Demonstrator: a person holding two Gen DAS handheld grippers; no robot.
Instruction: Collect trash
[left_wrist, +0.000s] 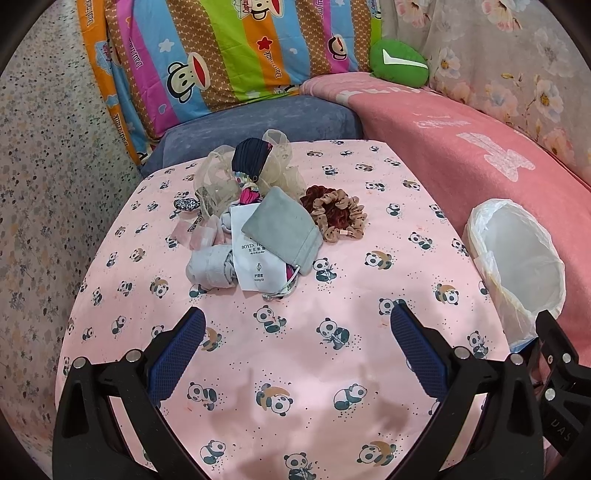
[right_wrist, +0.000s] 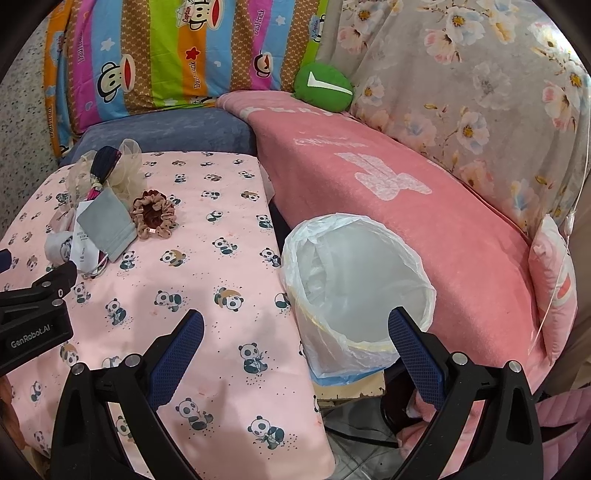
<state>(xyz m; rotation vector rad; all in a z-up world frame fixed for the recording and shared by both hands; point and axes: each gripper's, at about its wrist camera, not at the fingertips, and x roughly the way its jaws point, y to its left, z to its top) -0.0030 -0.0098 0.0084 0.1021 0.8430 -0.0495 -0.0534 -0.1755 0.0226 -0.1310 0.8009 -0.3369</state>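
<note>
Heaped near the far middle of the pink panda-print cloth-covered surface (left_wrist: 295, 350): a grey soft drawstring pouch (left_wrist: 282, 229) lying over a white printed paper card (left_wrist: 255, 258), with a pale grey rolled sock (left_wrist: 212, 267) touching the card's left edge. Just right of the pouch, a brown-and-tan ruffled fabric scrunchie (left_wrist: 334, 216), touching it or nearly so. Behind the pouch, a beige sheer organza bow (left_wrist: 221, 177) topped by a dark navy pleated fabric piece (left_wrist: 249, 155). Off the surface's right edge, close beside it, a round bin lined with a white translucent plastic bag (right_wrist: 354, 280), mouth open and standing against a pink blanket-draped seat (right_wrist: 424, 229). Further back, a striped cartoon-monkey quilt (left_wrist: 229, 55), a blue-grey cushion (left_wrist: 266, 118) and a green round plush (left_wrist: 399, 62). Left hand-held gripper (left_wrist: 297, 328) hovering above bare cloth short of the heap, blue-padded fingers spread wide, nothing between them. Right hand-held gripper (right_wrist: 295, 332) likewise spread and empty, poised over the surface's right edge with its right finger over the bin's near rim.
</note>
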